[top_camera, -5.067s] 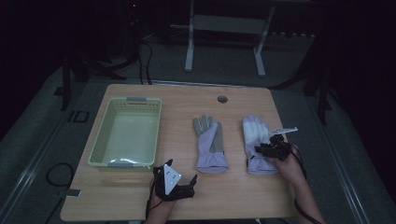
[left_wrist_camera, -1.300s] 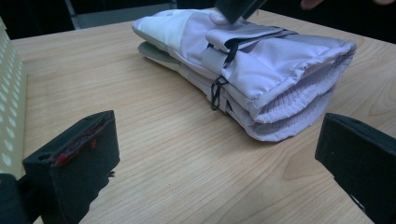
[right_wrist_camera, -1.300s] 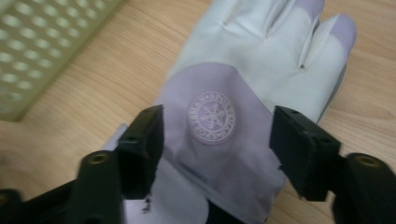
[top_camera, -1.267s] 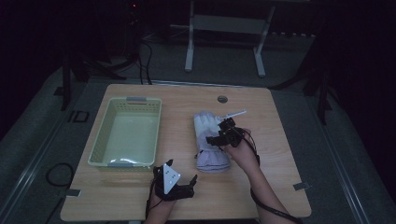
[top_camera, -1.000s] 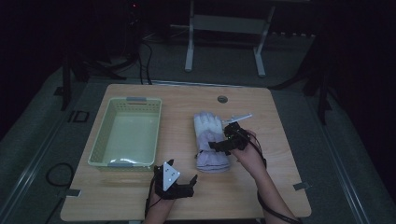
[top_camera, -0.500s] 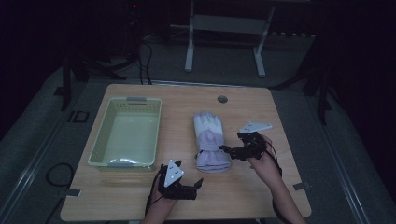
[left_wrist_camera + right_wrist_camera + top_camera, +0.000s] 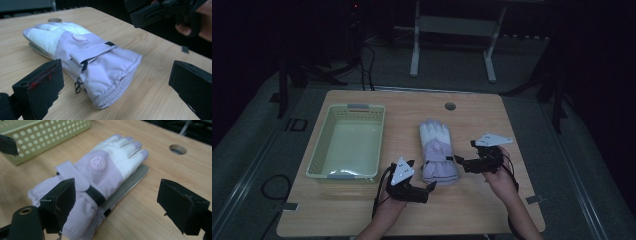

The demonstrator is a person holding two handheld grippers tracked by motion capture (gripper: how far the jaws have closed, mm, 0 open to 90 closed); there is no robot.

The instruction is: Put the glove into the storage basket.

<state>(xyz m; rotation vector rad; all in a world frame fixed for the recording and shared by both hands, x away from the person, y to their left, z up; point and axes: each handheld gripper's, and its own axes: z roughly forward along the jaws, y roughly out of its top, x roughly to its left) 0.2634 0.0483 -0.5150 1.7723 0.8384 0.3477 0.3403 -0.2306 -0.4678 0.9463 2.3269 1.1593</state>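
Currently both grippers are held low over the table [image 7: 362,205], jaws spread wide, nothing pinched. The left gripper [image 7: 428,188] is aimed at the cuff of the stacked gloves [image 7: 438,151], which lie just ahead of its jaws; the right gripper [image 7: 460,161] is pointed in from the gloves' other side. A second glove under the top one is revealed in the right gripper view [image 7: 130,185]. The basket [image 7: 323,160] is seen beyond its left jaw.
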